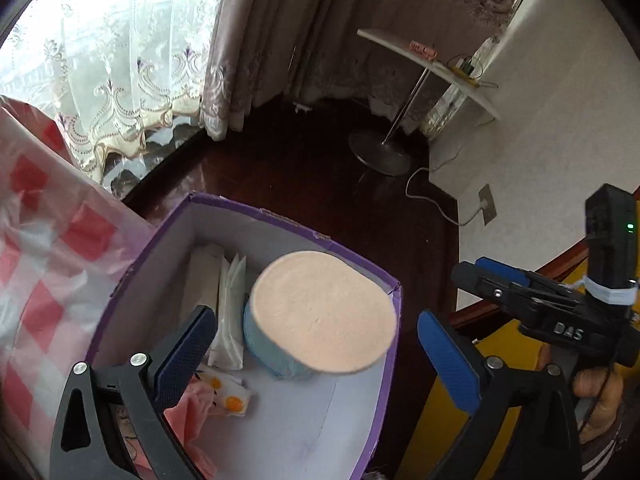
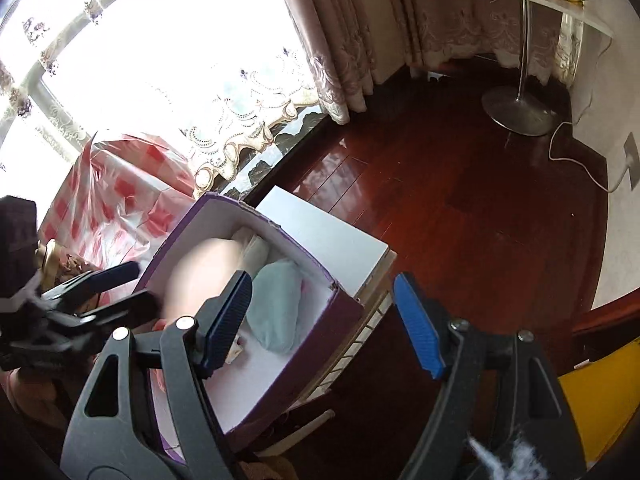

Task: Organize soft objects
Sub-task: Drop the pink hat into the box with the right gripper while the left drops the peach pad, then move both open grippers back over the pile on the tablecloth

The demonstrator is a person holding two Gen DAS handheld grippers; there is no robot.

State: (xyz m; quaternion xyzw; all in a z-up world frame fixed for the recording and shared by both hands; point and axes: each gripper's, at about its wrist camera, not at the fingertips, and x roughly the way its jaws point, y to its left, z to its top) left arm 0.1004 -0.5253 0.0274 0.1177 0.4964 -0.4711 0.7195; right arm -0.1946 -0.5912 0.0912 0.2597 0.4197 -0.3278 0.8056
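Dark red wooden floor point(image 2: 460, 208) surrounds a purple cardboard box with a white interior point(image 1: 320, 420). Above it the left gripper point(image 1: 316, 356) is spread wide, holding nothing; a round peach sponge disc point(image 1: 324, 312) hangs blurred between its fingers, over a light-blue cloth bundle point(image 2: 276, 308) by the box's far wall. Right gripper point(image 2: 326, 320) is also spread and empty.

Window point(image 2: 168, 40) glare blown out; fisheye edges warped.

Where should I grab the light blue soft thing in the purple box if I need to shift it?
Grip the light blue cushion across its narrow width, coming straight down from above with the open right gripper. It lies flat against the purple box wall, partly under the peach disc, so take the uncovered end.
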